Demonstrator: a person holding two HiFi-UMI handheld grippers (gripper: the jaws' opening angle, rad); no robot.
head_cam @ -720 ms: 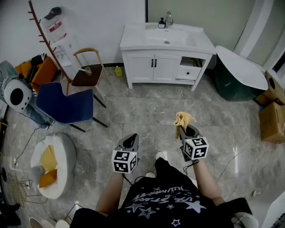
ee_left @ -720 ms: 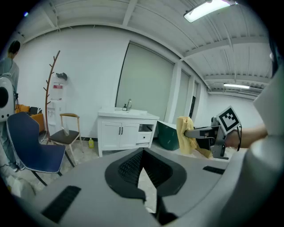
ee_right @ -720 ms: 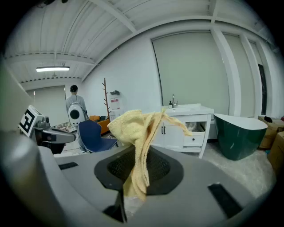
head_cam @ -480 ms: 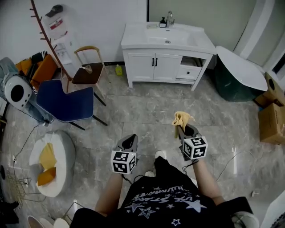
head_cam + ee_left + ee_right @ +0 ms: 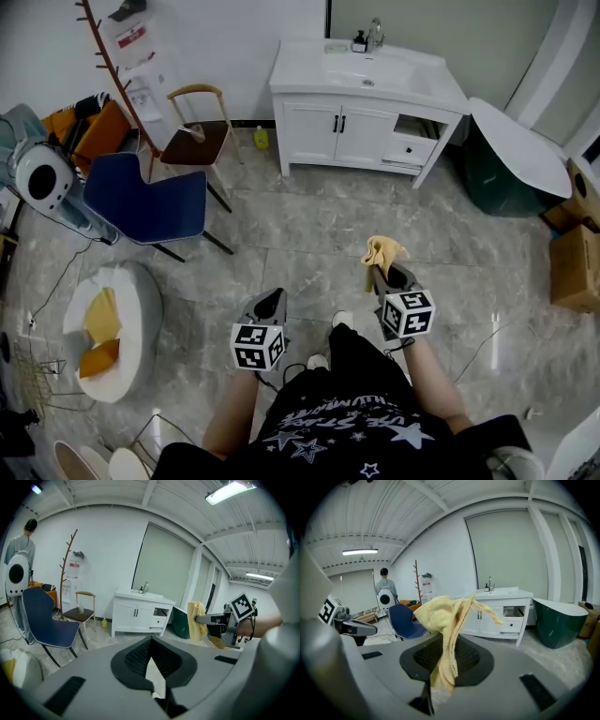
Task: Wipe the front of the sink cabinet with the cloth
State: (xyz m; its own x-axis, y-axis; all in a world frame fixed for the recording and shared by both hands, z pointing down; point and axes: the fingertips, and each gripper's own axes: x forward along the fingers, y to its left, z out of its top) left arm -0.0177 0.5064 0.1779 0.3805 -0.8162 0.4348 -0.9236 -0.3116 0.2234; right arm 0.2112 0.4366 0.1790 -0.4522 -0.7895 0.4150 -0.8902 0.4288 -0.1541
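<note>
My right gripper [image 5: 379, 272] is closed tight on the yellow cloth [image 5: 385, 250]. The sink cabinet [image 5: 347, 138] stands well ahead, so I should first come close, then press a flat fold against its front.

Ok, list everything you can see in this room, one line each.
sink cabinet: one, white, against the far wall
cloth: one, yellow, clamped in the right gripper
bathtub: one, dark green outside, right of the cabinet
small bottle: one, yellow, on the floor left of the cabinet
wooden chair: one, brown seat, left of the cabinet
blue chair: one, nearer than the wooden chair
coat stand: one, reddish brown, by the left wall
cardboard boxes: two, brown, at the right edge
left gripper: one, grey, jaws together, empty
right gripper: one, grey, jaws shut on the cloth
</note>
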